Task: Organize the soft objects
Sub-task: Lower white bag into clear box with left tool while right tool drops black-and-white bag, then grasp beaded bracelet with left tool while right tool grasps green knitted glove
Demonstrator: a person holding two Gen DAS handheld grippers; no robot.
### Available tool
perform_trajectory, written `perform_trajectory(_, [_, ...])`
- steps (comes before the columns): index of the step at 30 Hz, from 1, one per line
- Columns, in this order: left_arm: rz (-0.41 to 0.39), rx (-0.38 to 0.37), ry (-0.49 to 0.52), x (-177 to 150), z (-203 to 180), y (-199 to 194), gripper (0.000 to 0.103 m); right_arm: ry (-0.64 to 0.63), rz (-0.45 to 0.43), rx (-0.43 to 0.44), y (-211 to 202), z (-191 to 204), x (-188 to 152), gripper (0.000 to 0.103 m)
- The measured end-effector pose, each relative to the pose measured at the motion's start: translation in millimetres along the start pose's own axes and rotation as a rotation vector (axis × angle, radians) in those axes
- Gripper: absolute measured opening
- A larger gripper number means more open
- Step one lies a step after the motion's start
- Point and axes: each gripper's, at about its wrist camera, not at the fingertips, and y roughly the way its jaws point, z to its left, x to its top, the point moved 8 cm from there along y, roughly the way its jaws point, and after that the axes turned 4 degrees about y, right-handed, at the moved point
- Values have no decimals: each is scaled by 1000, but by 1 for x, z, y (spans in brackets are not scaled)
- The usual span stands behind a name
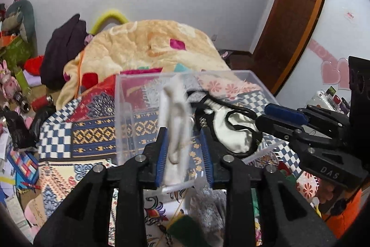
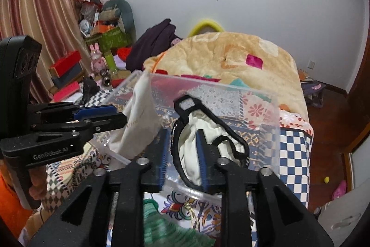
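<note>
A clear plastic box stands on the patterned bedspread; it also shows in the right wrist view. A white cloth hangs blurred between the open fingers of my left gripper, over the box's left part; in the right wrist view the cloth hangs beside that gripper. A cream garment with black trim lies in the box's right part. My right gripper stands open around that garment; from the left view it reaches in from the right.
A peach quilt is heaped on the bed behind the box. A dark garment lies at its left. Toys and boxes crowd the left side. A green knit item and grey cloth lie near the front edge.
</note>
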Motion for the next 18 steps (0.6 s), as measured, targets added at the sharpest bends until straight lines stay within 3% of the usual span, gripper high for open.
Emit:
perform_trajectory(12, [-98, 45, 25, -10, 2, -64, 60, -11, -129, -24, -51, -1, -7, 68])
perform_trajectory(18, [-55, 91, 32, -42, 10, -68, 64, -9, -87, -21, -48, 3, -33, 72])
